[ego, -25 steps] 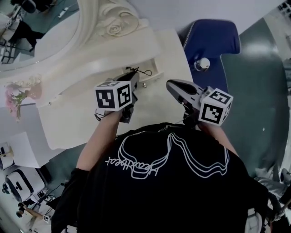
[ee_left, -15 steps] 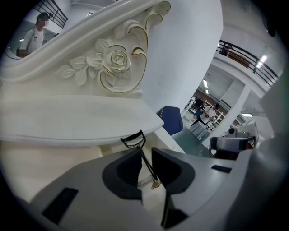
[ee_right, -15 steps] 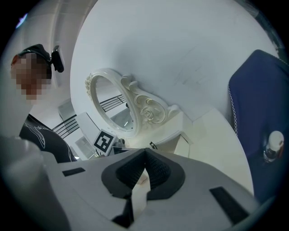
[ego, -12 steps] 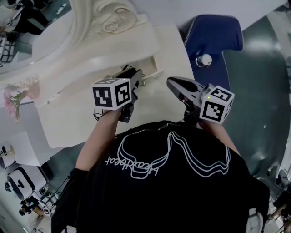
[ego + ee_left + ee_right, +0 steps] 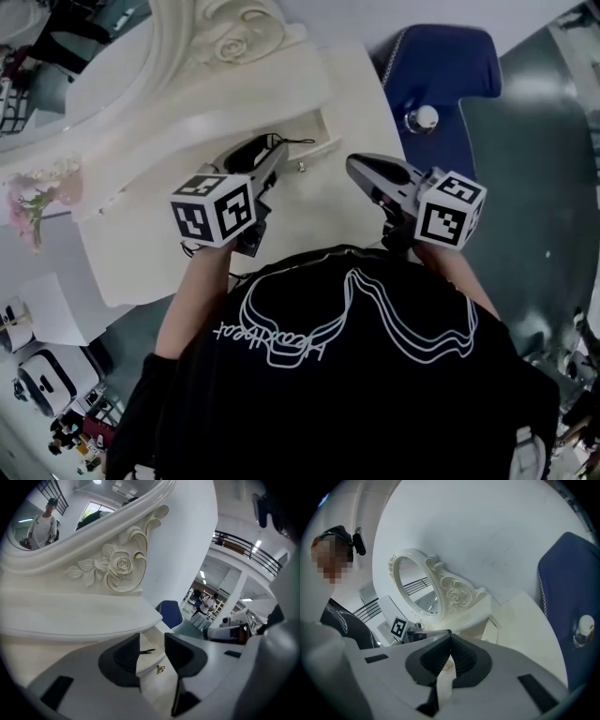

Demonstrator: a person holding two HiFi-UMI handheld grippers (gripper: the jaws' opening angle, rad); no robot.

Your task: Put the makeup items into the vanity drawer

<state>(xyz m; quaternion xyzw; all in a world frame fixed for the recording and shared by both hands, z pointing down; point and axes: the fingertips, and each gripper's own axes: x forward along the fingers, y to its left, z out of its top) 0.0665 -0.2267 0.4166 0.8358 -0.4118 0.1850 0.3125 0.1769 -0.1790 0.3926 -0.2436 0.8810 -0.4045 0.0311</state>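
I look at the open drawer (image 5: 151, 662) through my left gripper (image 5: 152, 641). Its jaws are opening with nothing between them, so the way into the drawer is clear. A thin black item (image 5: 147, 651) lies inside the drawer, with bare floor around it. Directly above the drawer a raised shelf (image 5: 79, 616) juts out and blocks any steep descent. Behind the shelf, a carved mirror frame (image 5: 225, 37) rises. Right of the drawer, bare tabletop (image 5: 352, 112) gives passing room, and my right gripper (image 5: 356, 169), jaws together, hangs over it. Farther right, past the table edge, stands a blue chair (image 5: 441, 70).
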